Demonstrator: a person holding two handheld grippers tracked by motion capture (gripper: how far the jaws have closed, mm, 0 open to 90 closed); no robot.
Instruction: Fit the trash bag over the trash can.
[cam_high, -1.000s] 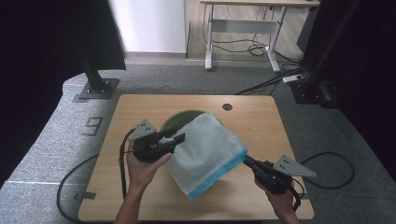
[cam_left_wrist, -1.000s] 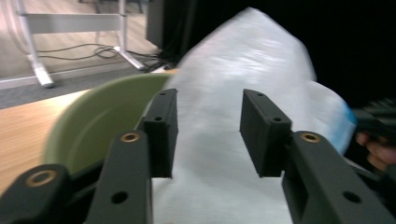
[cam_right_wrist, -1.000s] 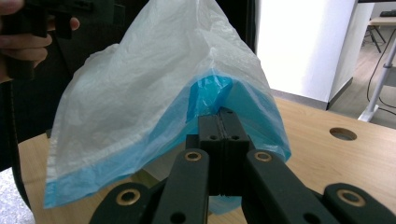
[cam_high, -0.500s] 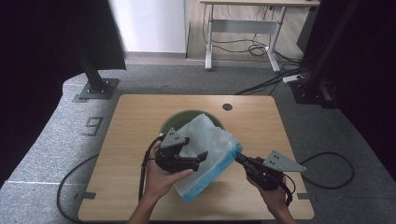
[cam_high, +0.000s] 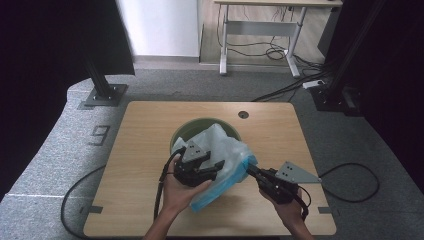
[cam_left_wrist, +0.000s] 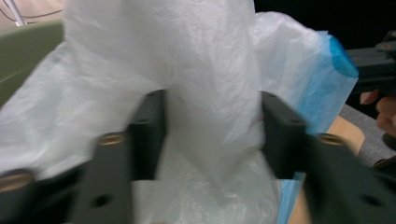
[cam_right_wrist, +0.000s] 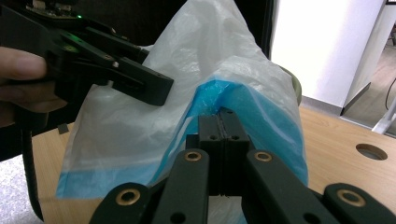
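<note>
A white plastic bag (cam_high: 227, 147) with a blue rim drapes over the front of a green bin (cam_high: 186, 128) at the middle of the table. My left gripper (cam_high: 214, 170) lies on the bag's near left side. In the left gripper view its jaws have just been closing, and they pinch a raised fold of the white bag (cam_left_wrist: 210, 93) between the pads. My right gripper (cam_high: 248, 169) is shut on the bag's blue rim (cam_right_wrist: 243, 107) at the right corner. The right gripper (cam_right_wrist: 223, 114) has its jaws pressed flat together on the film.
The wooden table (cam_high: 135, 145) has bare room left and right of the bin, and a small round hole (cam_high: 243, 114) at the back. Cables trail off the front edge on both sides. Black stands (cam_high: 102, 90) and a desk frame (cam_high: 260, 45) stand beyond the table.
My left gripper moved right, from the bag's left edge onto its middle, opened, then closed on a fold. The bag went from spread wide to bunched over the bin.
</note>
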